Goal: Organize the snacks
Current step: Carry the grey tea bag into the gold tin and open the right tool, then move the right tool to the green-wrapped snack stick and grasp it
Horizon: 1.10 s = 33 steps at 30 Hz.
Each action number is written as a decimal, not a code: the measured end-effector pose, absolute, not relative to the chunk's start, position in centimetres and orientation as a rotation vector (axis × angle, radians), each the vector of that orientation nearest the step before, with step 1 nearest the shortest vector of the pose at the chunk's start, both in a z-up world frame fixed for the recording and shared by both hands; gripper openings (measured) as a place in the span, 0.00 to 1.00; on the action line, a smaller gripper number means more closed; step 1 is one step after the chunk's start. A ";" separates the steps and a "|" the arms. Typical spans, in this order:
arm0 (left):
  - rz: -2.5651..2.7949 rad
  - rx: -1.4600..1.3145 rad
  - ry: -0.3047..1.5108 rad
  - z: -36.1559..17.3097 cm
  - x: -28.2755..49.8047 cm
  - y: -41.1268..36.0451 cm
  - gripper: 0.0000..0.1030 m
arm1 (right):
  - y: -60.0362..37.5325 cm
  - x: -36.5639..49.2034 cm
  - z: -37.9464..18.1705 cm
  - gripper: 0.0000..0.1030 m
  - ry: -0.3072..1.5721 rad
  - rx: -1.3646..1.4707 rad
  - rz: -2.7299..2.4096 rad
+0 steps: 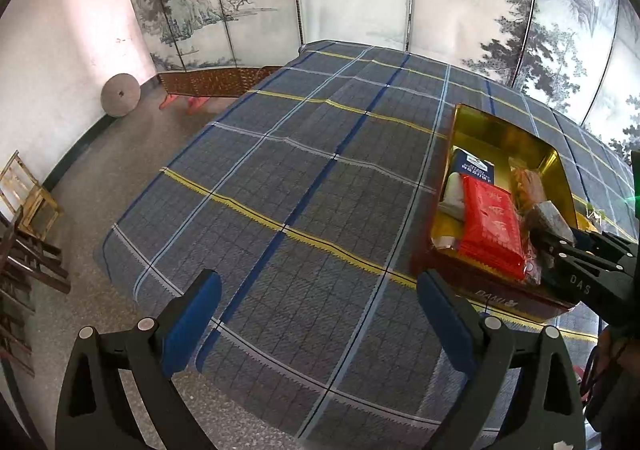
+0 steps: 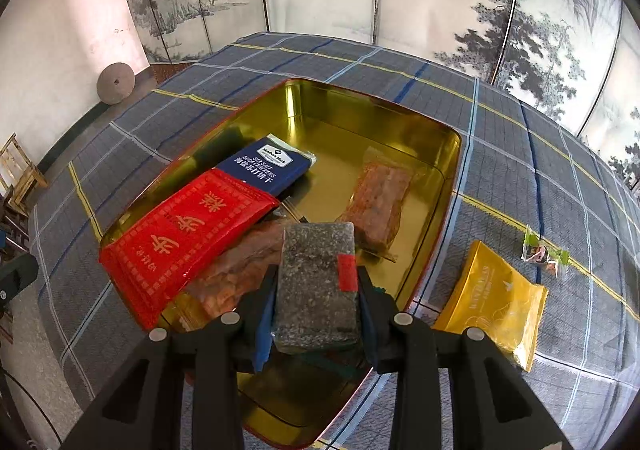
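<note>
Pinching dark speckled rectangular snack bar point(image 2: 316, 286), right tongs point(image 2: 316, 290) hover over gold rectangular metal tin point(image 2: 400, 129) on plaid-covered desk point(image 2: 500, 137). Red foil packet point(image 2: 180, 238) in tin at 9 o'clock. Yellow snack pouch point(image 2: 496, 294) outside tin at 3 o'clock. Left tongs point(image 1: 320, 326) spread, holding nothing.

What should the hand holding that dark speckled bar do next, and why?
Probably lower and release. The right gripper grips the dark speckled bar above the gold tin, which has bare floor beside the orange pack.
</note>
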<state>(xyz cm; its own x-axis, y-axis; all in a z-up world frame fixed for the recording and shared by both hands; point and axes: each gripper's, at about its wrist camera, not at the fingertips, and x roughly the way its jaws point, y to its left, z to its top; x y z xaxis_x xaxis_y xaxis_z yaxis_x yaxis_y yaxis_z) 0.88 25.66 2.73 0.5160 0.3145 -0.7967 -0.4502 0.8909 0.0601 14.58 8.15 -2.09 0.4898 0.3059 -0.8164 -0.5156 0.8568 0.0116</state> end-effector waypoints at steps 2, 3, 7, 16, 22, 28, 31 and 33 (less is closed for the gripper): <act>0.461 -0.160 0.921 2.7 0.9 25.7 0.94 | 8.2 14.5 -2.1 0.35 0.938 -0.246 0.515; 0.460 -0.159 0.922 2.7 0.9 25.7 0.94 | 8.2 14.5 -2.1 0.35 0.938 -0.247 0.520; 0.458 -0.161 0.925 2.6 0.7 25.7 0.94 | 8.0 14.4 -1.8 0.45 0.928 -0.243 0.528; 0.460 -0.150 0.927 2.6 0.5 25.0 0.94 | 7.5 14.1 -0.7 0.52 0.894 -0.240 0.554; 0.453 -0.139 0.926 3.0 0.8 24.0 0.94 | 6.4 13.8 0.7 0.53 0.859 -0.228 0.594; 0.444 -0.129 0.928 3.2 1.2 23.1 0.94 | 3.9 14.3 1.4 0.53 0.818 -0.270 0.621; 0.437 -0.125 0.928 3.4 1.3 22.6 0.94 | 1.6 15.4 1.2 0.53 0.815 -0.291 0.605; 0.435 -0.123 0.928 3.5 1.4 22.2 0.94 | -0.4 16.7 0.9 0.53 0.823 -0.295 0.587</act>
